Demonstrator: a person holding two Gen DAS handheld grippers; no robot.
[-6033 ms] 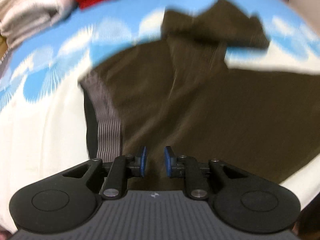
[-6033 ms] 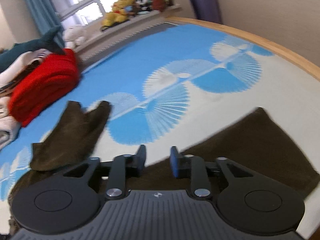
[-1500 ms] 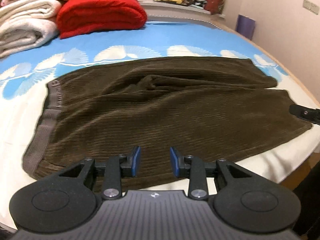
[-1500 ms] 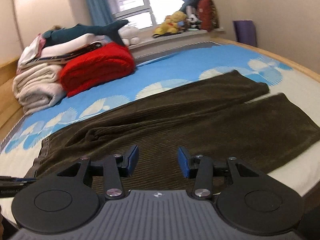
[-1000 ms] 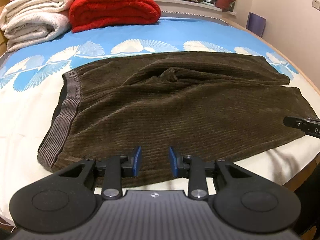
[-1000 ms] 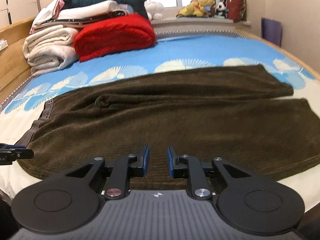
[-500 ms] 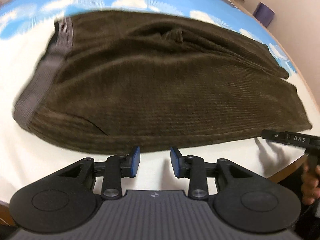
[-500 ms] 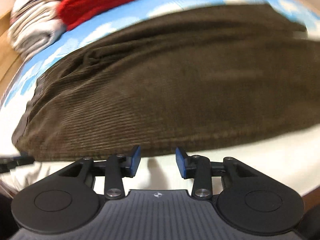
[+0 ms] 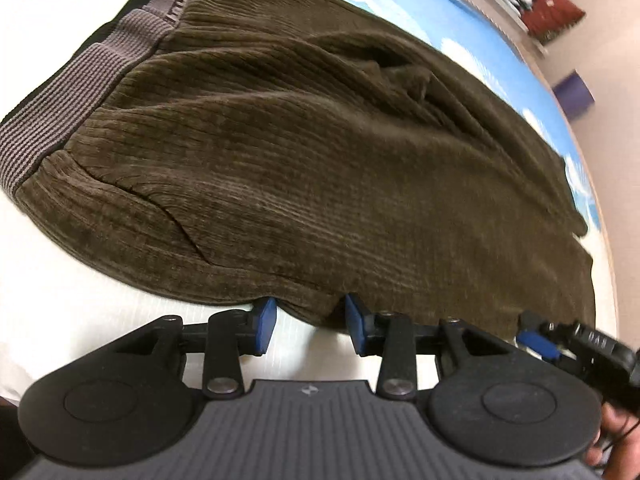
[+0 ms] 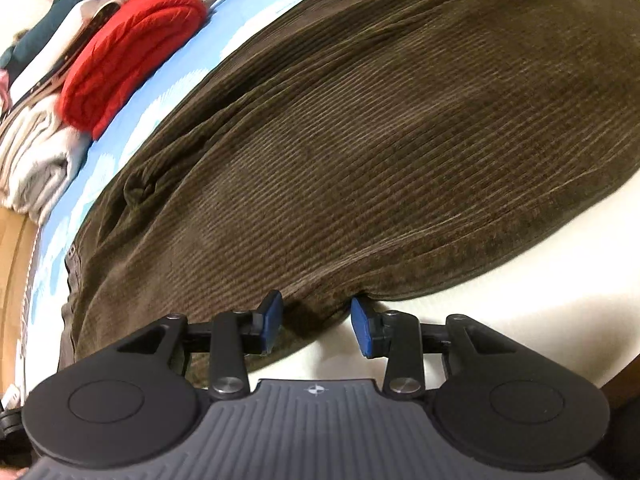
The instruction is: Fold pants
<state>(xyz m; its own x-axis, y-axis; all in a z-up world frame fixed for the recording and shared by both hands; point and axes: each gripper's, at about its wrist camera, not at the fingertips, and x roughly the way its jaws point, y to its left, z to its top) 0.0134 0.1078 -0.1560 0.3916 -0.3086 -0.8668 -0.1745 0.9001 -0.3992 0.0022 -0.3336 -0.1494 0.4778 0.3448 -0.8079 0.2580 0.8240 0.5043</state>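
Note:
Dark brown corduroy pants (image 9: 320,152) lie spread flat across the bed, with the grey ribbed waistband (image 9: 80,80) at the left. My left gripper (image 9: 308,326) is open, its blue pads on either side of the pants' near edge. My right gripper (image 10: 317,326) is open too, straddling the near edge of the pants (image 10: 360,140) further along the leg. The right gripper's tip (image 9: 560,344) shows at the lower right of the left wrist view.
The bed has a blue and white patterned sheet (image 9: 440,12). A folded red blanket (image 10: 128,52) and a stack of pale blankets (image 10: 32,152) lie at the far side. Plush toys and a red cushion (image 9: 548,12) sit on the window ledge. The wooden bed edge (image 9: 604,240) runs along the right.
Both grippers have dropped down and forward to the pants' near edge. The cloth edge now sits between the open pads of each.

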